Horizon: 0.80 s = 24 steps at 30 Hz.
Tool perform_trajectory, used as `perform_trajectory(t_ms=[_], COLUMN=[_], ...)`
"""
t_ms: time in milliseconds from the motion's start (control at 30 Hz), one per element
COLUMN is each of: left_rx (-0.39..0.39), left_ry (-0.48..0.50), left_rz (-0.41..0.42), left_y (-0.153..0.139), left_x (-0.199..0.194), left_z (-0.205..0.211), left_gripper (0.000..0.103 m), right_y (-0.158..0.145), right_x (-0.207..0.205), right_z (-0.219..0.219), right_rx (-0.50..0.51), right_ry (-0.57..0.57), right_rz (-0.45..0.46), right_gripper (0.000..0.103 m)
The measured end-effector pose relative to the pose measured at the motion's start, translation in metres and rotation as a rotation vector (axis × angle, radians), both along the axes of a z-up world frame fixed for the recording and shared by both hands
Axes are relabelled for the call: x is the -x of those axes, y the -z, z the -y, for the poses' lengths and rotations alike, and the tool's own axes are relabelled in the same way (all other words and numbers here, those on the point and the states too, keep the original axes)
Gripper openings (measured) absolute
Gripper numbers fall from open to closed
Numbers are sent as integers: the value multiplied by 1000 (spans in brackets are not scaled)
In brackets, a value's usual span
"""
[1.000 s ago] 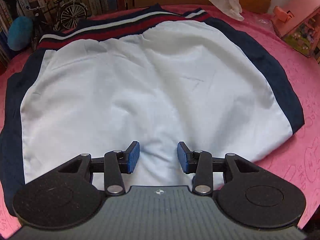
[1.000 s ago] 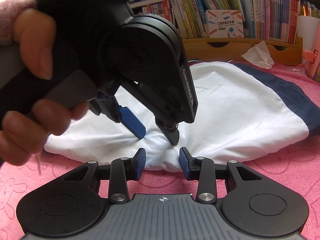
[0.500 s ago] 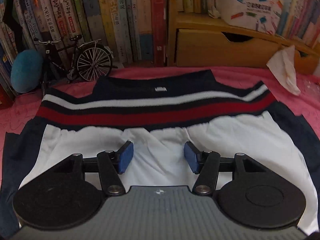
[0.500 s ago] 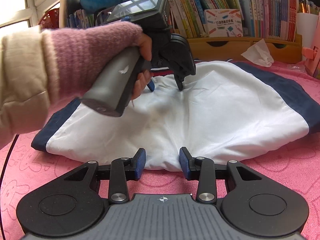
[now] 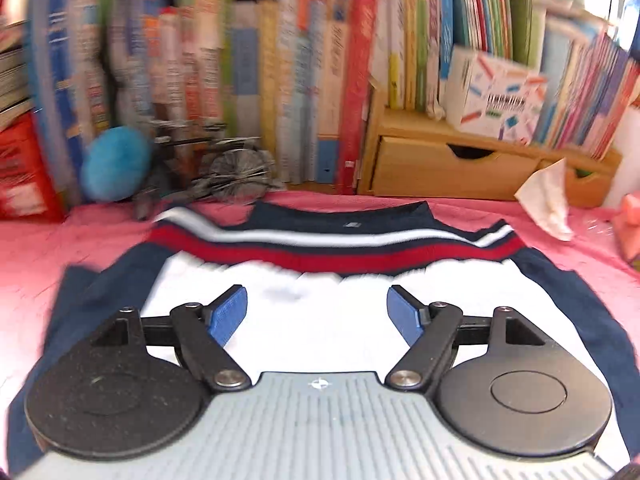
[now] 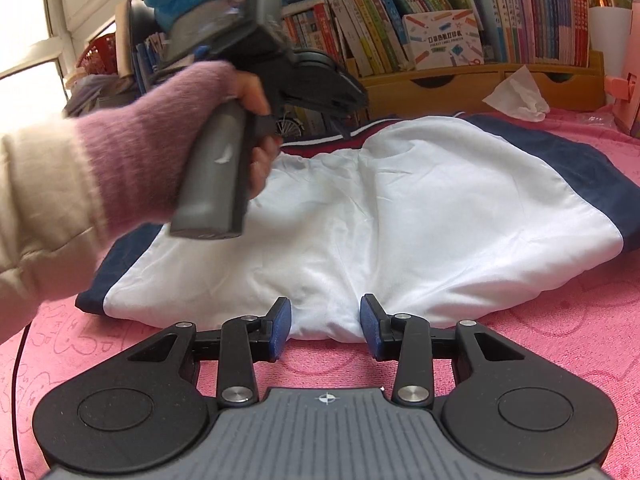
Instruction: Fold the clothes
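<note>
Since the earlier frames the left gripper (image 5: 317,310) has left the near hem of the garment, where it stood beside the right gripper (image 6: 325,330), and now hangs over the far half, facing the waistband; its view is smeared with motion. The pink towelling cloth covering the desk (image 6: 520,344) carries the task's thing, a pair of white shorts with navy side panels (image 6: 400,224), lying flat and spread across the middle, its navy waistband with white and red stripes (image 5: 336,240) towards the shelf of upright books (image 5: 280,80). The left gripper's jaws are spreading apart, the blue pads (image 5: 228,312) above white cloth with nothing between them. A hand in a fluffy pink cuff (image 6: 256,120) holds its grey grip. The right gripper's jaws are opening slightly at the near hem, a fold of white cloth lying between the pads; whether they press it cannot be told. A crumpled white tissue (image 6: 516,96) lies beyond the shorts, apart from them.
</note>
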<state>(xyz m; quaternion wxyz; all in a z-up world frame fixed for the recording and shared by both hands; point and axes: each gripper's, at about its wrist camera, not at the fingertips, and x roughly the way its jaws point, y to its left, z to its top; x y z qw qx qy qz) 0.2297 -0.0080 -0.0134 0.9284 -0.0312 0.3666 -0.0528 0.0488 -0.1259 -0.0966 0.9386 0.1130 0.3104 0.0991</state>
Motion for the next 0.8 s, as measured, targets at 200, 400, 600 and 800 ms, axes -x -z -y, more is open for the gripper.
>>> perform_trajectory(t_ms=[200, 400, 600, 800], left_rx=[208, 533, 682, 692], left_ry=[-121, -320, -377, -430], left_rz=[10, 8, 28, 84], left_y=[-15, -2, 16, 17], left_x=[93, 179, 209, 197], left_z=[-75, -129, -144, -134], left_gripper=[83, 86, 91, 97], right_y=[-1, -5, 8, 12], right_x=[2, 33, 59, 41], right_z=[0, 73, 159, 175], right_rx=[-40, -411, -662, -653], right_ry=[-31, 112, 383, 421], right_rz=[10, 33, 75, 80], right_gripper=[56, 59, 65, 65])
